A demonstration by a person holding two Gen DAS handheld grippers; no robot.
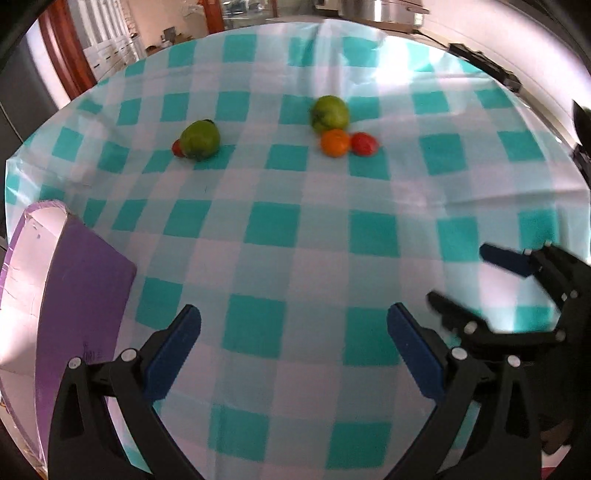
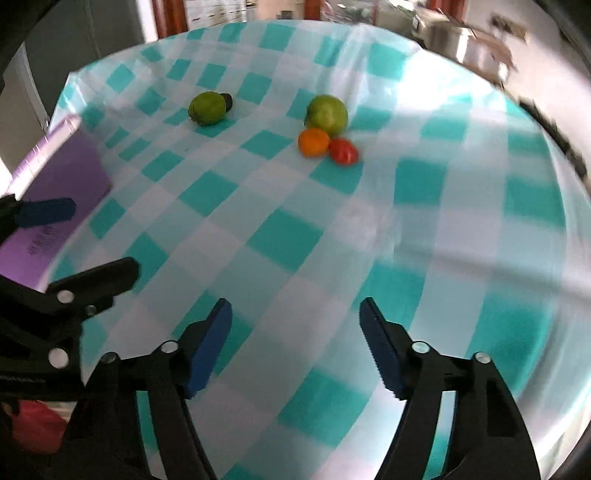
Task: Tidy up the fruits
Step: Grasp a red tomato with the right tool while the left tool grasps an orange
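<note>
On the teal-and-white checked tablecloth lie a green fruit with a small red fruit behind its left side, and farther right a second green fruit, an orange and a red fruit touching in a cluster. The same fruits show in the right wrist view: green fruit, green fruit, orange, red fruit. My left gripper is open and empty, well short of the fruit. My right gripper is open and empty too.
A purple box stands at the near left of the table; it also shows in the right wrist view. The right gripper shows at the right edge of the left wrist view. Metal pots stand beyond the far edge.
</note>
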